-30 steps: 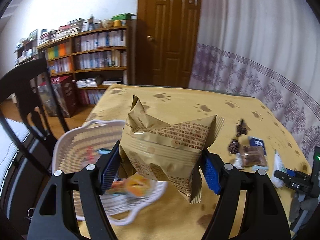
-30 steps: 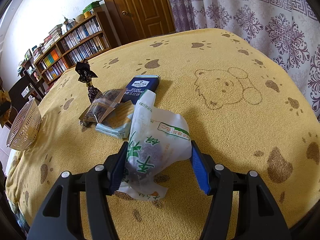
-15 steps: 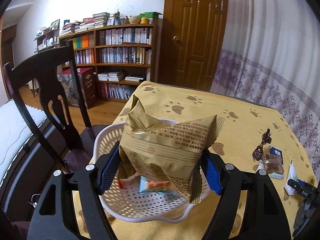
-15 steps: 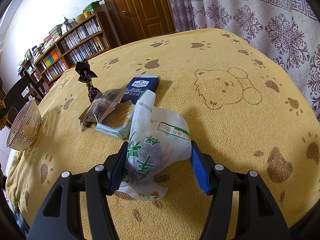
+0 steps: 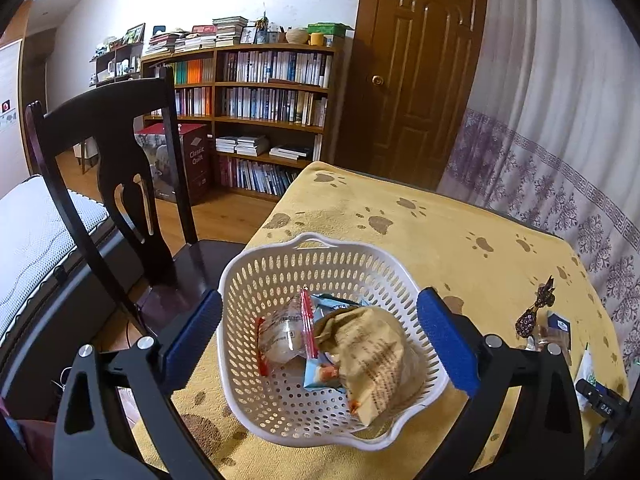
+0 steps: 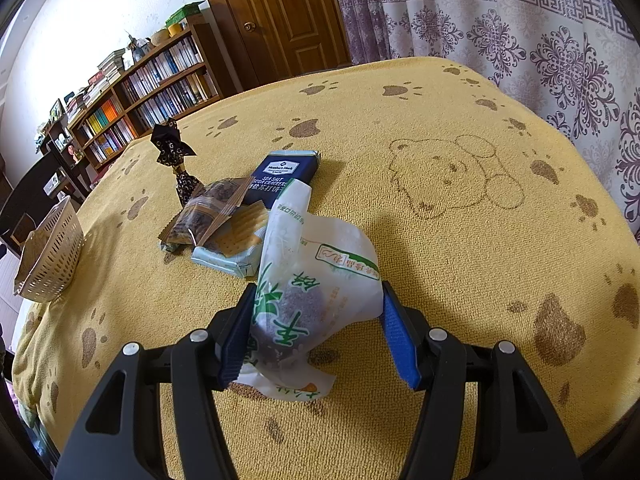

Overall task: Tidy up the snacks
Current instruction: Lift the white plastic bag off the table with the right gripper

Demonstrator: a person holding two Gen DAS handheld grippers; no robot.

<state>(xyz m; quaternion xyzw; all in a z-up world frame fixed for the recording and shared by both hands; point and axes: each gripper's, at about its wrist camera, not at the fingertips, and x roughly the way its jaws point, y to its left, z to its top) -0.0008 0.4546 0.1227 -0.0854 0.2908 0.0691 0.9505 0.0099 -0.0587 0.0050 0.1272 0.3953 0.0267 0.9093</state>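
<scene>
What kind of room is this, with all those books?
Most likely a room in someone's home, perhaps a living or dining room. A tall bookshelf full of books stands by a wooden door, and a dark wooden chair sits at a table with a yellow paw-print cloth.

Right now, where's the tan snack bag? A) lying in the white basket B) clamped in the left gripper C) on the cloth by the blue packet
A: the tan snack bag lies inside the white basket, and the left gripper is open above it.
</scene>
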